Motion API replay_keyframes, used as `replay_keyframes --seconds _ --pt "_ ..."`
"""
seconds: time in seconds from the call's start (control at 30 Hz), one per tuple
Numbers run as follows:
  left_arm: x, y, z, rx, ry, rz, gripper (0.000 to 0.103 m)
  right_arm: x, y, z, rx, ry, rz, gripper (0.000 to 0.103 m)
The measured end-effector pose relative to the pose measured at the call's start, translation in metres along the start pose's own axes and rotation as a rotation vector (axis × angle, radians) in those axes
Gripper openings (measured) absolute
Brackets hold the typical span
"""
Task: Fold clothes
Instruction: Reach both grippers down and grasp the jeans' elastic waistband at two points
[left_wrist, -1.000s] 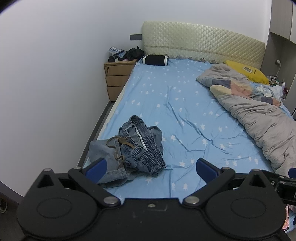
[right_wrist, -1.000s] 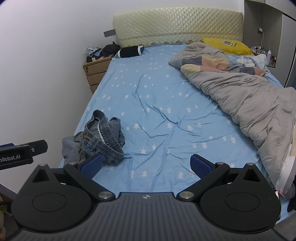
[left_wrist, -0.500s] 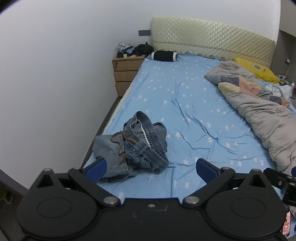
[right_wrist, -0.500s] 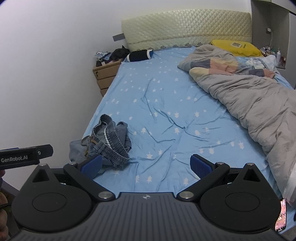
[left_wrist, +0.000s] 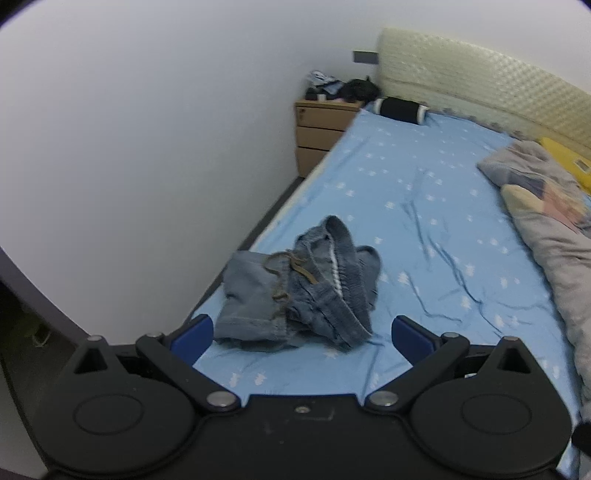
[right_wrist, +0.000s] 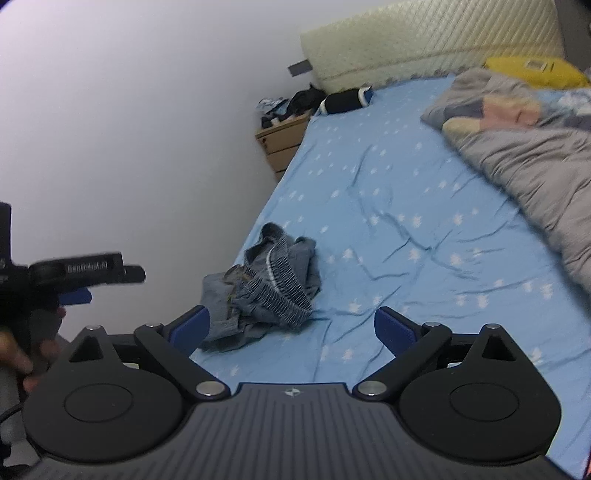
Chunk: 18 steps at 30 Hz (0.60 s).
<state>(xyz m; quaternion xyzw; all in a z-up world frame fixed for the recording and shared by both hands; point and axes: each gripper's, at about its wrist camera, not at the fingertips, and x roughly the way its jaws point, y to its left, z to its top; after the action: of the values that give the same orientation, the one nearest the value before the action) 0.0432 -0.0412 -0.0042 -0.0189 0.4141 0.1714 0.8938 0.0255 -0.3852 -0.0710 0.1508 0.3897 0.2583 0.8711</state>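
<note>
A crumpled pair of blue denim shorts (left_wrist: 299, 291) with a brown drawstring lies near the left front corner of the blue star-print bed (left_wrist: 424, 206). My left gripper (left_wrist: 299, 336) hovers open just short of the shorts, its blue pads spread wide and nothing between them. In the right wrist view the same shorts (right_wrist: 269, 288) sit ahead and left of centre. My right gripper (right_wrist: 291, 328) is also open and empty. The left gripper (right_wrist: 79, 284) shows at the far left of that view, held by a person's hand (right_wrist: 22, 350).
A grey quilt (right_wrist: 528, 162) covers the bed's right side, with a yellow pillow (right_wrist: 535, 68) by the padded headboard (left_wrist: 480, 85). A black bolster (left_wrist: 400, 109) lies at the bed's head. A wooden nightstand (left_wrist: 319, 133) with clutter stands against the white wall on the left.
Both views have swung toward the left, bringing the shorts nearer the centre between the fingers. The left gripper now reaches further into the right wrist view. Both stay open.
</note>
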Motion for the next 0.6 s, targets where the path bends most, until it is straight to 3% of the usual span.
replay_keyframes --seconds 0.3,0.4,0.6 --pt "0.047 0.012 0.049 0.015 -0.015 0.008 0.103 0.050 -0.019 0.002 0.117 0.118 0.032 0.098" --pt "0.083 0.011 0.068 0.069 -0.011 0.002 0.103 0.075 -0.023 0.000 0.181 0.165 0.020 0.097" --pt "0.191 0.011 0.115 0.133 0.067 -0.085 0.101 0.138 -0.026 0.001 0.346 0.247 -0.013 0.093"
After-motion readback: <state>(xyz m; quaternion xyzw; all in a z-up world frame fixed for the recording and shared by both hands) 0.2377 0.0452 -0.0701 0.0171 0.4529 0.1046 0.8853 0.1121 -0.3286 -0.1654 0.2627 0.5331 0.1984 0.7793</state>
